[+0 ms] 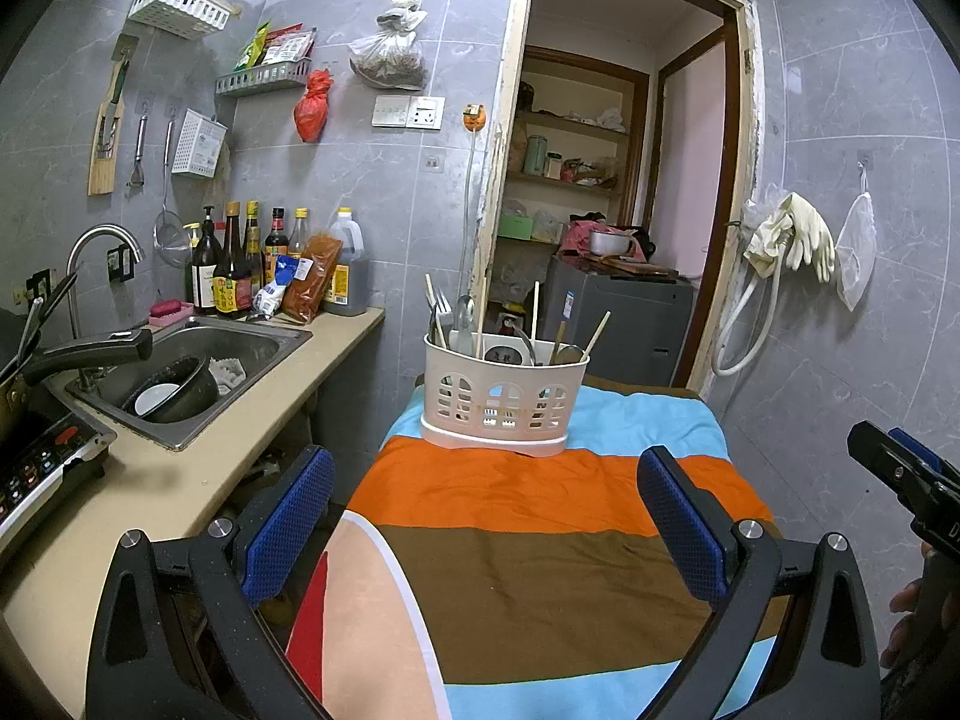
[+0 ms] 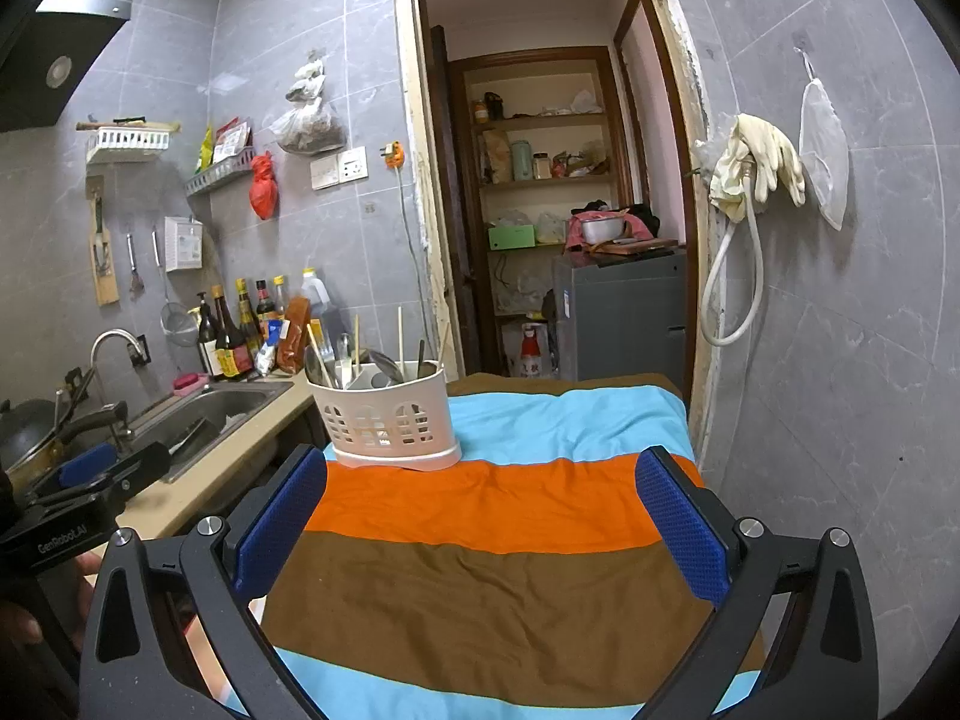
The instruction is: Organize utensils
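A white plastic utensil caddy [image 1: 501,405] [image 2: 390,420] stands upright at the far end of a table under a striped cloth [image 1: 540,570] [image 2: 510,576]. Chopsticks [image 1: 595,336] [image 2: 400,336], spoons [image 1: 465,315] [image 2: 384,366] and a fork [image 1: 441,303] stick up out of it. My left gripper [image 1: 486,516] hangs open above the near part of the cloth, nothing between its blue pads. My right gripper [image 2: 480,519] is open too, equally empty, to the right of the left one [image 2: 102,474]. Both stay well short of the caddy.
Left of the table runs a beige counter [image 1: 198,480] with a steel sink [image 1: 192,378] holding a pot and bowl, sauce bottles [image 1: 240,270] behind it, a pan handle [image 1: 90,351] and a cooktop. A doorway [image 1: 618,180] opens behind the table; a tiled wall is on the right.
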A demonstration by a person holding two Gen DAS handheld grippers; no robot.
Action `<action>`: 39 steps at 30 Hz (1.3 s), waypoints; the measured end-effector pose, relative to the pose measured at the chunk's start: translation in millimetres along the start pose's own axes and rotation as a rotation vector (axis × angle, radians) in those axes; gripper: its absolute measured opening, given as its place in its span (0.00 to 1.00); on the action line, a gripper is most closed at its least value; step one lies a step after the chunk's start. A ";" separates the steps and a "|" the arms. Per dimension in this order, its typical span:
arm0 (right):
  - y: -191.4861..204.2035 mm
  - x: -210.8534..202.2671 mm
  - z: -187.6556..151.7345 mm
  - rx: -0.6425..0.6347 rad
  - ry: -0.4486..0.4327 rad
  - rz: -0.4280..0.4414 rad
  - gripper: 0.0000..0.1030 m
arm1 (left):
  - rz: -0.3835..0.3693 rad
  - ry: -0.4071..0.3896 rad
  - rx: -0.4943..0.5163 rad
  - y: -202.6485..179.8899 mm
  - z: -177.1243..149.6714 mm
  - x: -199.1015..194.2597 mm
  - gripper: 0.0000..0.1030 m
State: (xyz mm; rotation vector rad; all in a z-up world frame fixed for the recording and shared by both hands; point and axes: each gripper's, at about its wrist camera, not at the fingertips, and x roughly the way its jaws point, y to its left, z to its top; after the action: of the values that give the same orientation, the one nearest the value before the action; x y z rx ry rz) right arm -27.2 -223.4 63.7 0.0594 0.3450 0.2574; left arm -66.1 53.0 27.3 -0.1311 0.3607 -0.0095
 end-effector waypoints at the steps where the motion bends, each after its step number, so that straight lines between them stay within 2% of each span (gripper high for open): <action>1: 0.4 -0.4 -0.6 0.001 0.000 0.000 1.00 | 0.001 0.000 0.001 0.0 -1.1 0.4 0.96; 39: -0.3 0.1 -1.7 0.004 0.009 0.001 1.00 | 0.028 0.005 0.006 3.6 -9.1 -2.6 0.96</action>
State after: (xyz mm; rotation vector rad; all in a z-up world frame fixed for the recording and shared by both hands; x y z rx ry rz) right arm -27.5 -223.6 62.1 0.0621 0.3542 0.2576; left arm -71.9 55.5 19.3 -0.1197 0.3677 0.0171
